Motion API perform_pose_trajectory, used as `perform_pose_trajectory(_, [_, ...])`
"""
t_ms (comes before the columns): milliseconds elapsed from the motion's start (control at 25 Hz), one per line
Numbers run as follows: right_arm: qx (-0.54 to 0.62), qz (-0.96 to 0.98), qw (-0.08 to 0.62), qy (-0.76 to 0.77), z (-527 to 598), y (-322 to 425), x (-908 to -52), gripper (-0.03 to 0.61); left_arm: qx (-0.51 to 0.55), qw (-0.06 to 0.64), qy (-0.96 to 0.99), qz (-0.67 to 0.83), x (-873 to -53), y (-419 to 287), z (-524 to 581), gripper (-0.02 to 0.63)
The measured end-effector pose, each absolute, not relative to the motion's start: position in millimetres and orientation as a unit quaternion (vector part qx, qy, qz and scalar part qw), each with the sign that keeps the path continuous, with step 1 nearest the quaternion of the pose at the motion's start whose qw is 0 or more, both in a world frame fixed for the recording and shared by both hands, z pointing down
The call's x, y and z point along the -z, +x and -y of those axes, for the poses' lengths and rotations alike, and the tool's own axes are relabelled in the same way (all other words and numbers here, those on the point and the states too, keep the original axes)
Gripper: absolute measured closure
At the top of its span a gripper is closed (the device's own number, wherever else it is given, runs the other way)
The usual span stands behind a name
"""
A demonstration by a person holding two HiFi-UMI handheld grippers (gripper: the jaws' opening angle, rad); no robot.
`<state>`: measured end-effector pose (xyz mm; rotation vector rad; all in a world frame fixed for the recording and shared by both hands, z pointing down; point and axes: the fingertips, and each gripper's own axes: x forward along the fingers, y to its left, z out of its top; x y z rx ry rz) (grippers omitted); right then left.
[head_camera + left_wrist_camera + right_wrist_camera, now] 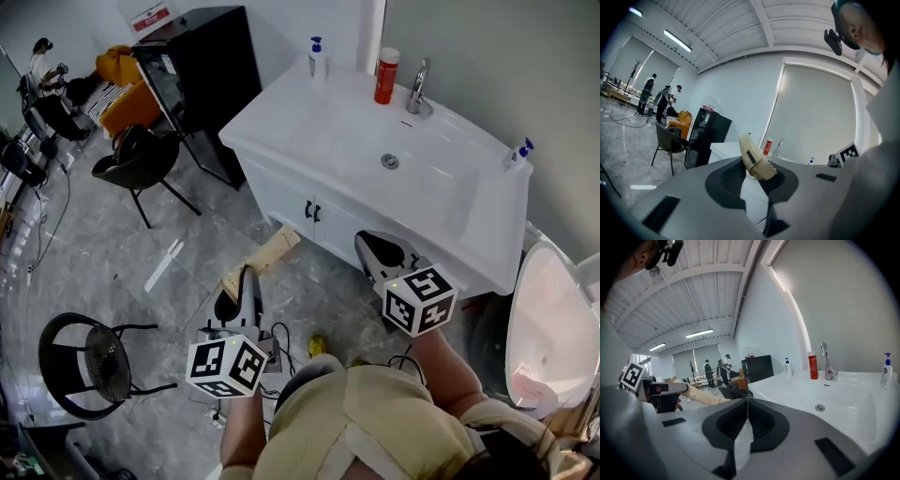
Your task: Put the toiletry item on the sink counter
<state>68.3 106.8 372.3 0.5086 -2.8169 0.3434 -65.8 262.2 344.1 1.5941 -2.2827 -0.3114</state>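
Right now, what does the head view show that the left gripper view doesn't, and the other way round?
Only the head view: the sink drain and the toilet beside the vanity.
Only the left gripper view: the ceiling strip lights.
Both: the white sink counter, the red bottle next to the faucet, the black cabinet, and the beige toiletry item clamped in the left gripper.
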Motion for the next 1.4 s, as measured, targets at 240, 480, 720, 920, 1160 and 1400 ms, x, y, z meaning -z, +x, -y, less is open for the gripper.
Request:
perform_pose_trajectory(240, [-0.114, 0.967, 0.120, 0.196, -104.6, 45.2, -366.5, 0.551, 0.110, 0.172, 0.573, 0.794, -348.0, -93.4, -260.8, 0.528])
perform_pose_trajectory(480, [-0.111, 0.962, 0.126, 0.214, -93.3, 34.3, -367.6, 0.552, 0.112, 0.179, 0.582, 0.786, -353.4, -111.5, -247.0, 0.528])
perform_pose_trajectory(720, [-0.106, 0.961, 0.124, 0.223, -72.8, 17.0, -366.3, 0.551, 0.120, 0.177, 0.590, 0.779, -350.2, -130.6, -223.4, 0.528])
perform_pose_trajectory(920, [-0.104, 0.962, 0.123, 0.222, -51.6, 2.9, -365.7, 0.551, 0.121, 0.173, 0.592, 0.778, -347.9, -145.8, -199.6, 0.528])
perform_pose_trajectory(1160, [-0.108, 0.961, 0.123, 0.223, -21.6, -16.6, -365.6, 0.551, 0.117, 0.170, 0.598, 0.775, -342.2, -163.6, -166.2, 0.528])
perform_pose_trajectory(1400, [-0.108, 0.961, 0.123, 0.222, 13.1, -34.0, -362.7, 0.551, 0.116, 0.169, 0.600, 0.774, -338.0, -178.4, -131.7, 0.528])
